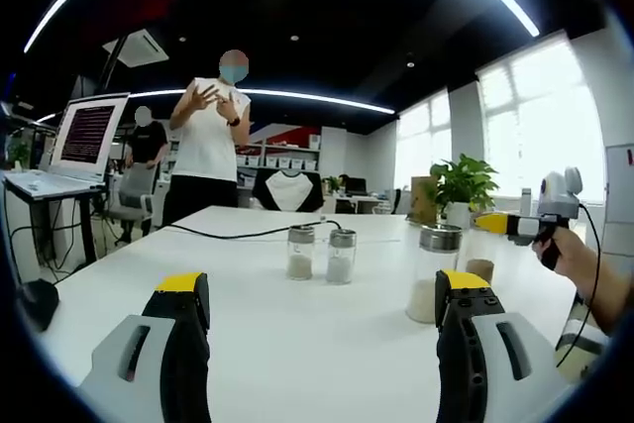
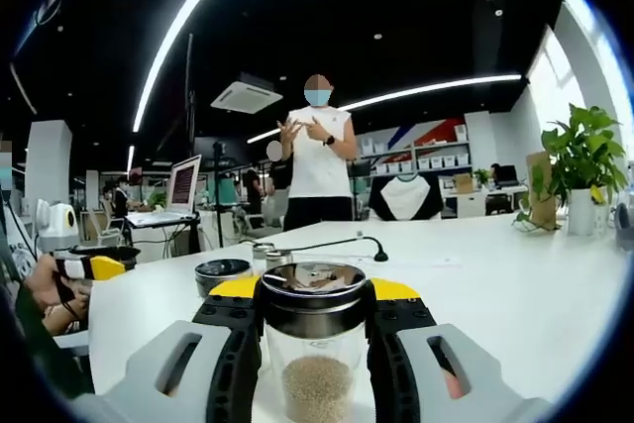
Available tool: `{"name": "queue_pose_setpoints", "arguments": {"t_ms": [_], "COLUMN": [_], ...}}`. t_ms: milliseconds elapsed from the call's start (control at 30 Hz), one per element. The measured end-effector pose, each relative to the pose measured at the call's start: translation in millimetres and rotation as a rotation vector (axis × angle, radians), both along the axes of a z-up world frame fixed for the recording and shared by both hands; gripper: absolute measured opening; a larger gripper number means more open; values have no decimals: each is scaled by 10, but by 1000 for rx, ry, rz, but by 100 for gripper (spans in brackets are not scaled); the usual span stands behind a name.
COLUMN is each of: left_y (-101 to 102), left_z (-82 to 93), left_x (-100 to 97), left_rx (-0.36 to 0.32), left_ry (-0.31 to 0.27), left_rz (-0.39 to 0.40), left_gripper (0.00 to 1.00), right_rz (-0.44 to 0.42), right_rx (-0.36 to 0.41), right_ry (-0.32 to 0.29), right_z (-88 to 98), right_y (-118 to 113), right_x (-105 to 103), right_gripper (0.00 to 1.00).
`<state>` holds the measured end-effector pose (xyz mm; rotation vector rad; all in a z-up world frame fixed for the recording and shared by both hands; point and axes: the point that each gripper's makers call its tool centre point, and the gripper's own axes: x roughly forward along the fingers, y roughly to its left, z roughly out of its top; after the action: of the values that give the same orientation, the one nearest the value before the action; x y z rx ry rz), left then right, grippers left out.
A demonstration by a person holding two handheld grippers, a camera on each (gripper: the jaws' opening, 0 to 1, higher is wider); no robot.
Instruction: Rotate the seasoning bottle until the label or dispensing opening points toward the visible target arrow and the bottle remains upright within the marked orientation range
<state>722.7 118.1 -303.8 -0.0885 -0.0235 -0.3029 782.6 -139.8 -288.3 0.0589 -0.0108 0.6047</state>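
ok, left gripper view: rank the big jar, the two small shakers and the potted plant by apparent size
1. Potted plant, though it stands farther back, so its true size is unsure.
2. Big jar, nearest the camera.
3. Two small shakers: they look alike, no ranking between them.

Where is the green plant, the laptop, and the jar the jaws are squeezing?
green plant (image 1: 464, 183): left gripper view, on its leaves.
laptop (image 1: 87, 133): left gripper view, on the lit screen.
seasoning jar (image 2: 315, 296): right gripper view, on its shiny metal lid, between the jaws.
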Motion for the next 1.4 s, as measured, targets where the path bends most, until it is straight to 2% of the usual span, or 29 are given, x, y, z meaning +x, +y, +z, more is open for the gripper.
{"name": "queue_pose_setpoints", "arguments": {"t_ms": [400, 567, 733, 867, 1400], "left_y": [12, 8, 4, -2, -16], "left_z": [-29, -46, -55, -46, -57], "left_x": [9, 15, 13, 9, 7], "left_rx": [3, 4, 6, 6, 4], "left_ry": [11, 18, 22, 21, 27], "left_rz": [2, 1, 1, -2, -6], "left_gripper": [100, 99, 99, 99, 99], "right_rz": [0, 21, 34, 38, 28], "right_rx": [0, 20, -10, -47, -27], "right_ry": [24, 16, 26, 7, 15], "right_z": [-124, -116, -119, -138, -133], "right_y": [7, 23, 69, 74, 66], "right_x": [18, -26, -69, -78, -59], "right_gripper": [38, 38, 39, 39, 40]}}
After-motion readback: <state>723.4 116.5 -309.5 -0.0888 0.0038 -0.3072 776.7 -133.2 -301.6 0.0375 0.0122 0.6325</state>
